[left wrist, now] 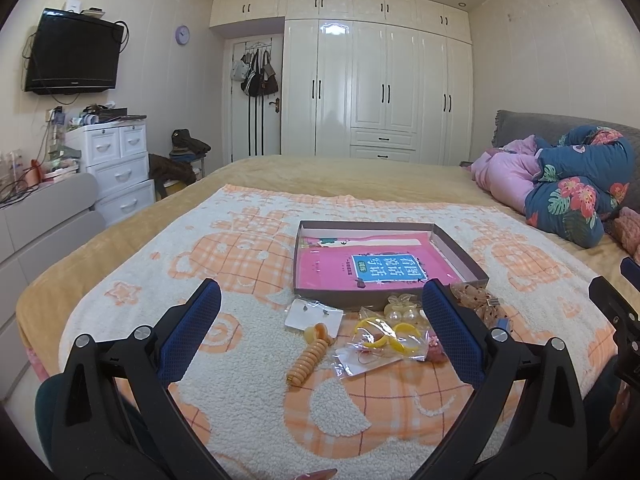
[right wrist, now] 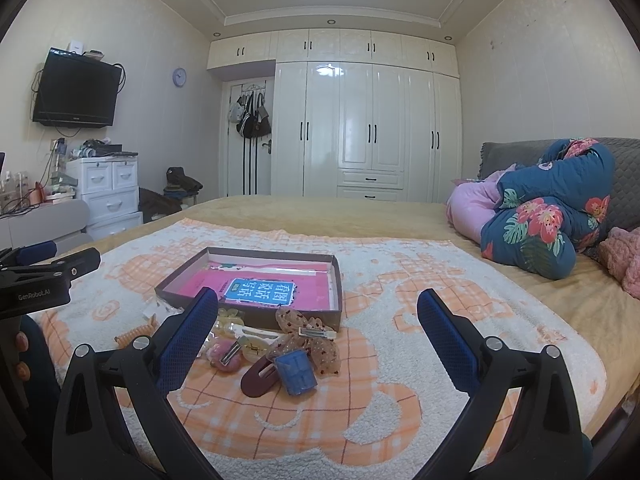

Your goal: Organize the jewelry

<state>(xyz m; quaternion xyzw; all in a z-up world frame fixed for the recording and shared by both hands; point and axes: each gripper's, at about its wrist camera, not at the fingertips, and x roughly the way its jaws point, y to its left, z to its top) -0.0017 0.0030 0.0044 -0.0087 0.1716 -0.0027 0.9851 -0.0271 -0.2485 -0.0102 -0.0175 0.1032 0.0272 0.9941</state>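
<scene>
Both the left claw [left wrist: 320,300] and the right claw [right wrist: 318,308] are held spread apart and empty above the jewelry pile [right wrist: 276,344], which is heaped beside the box [right wrist: 336,288] on the bed [right wrist: 360,216].

box [left wrist: 460,254] centre frame on blanket [left wrist: 248,344], book [left wrist: 372,266] inside it | jewelry pile [left wrist: 372,332] below box, touching its near wall | coil hair tie [left wrist: 310,358] at pile's left, bagged bangles [left wrist: 384,334] at its right | wardrobe [left wrist: 376,88] upper centre behind bed | quilt bundle [left wrist: 568,184] right edge | TV [left wrist: 72,54] upper left
</scene>
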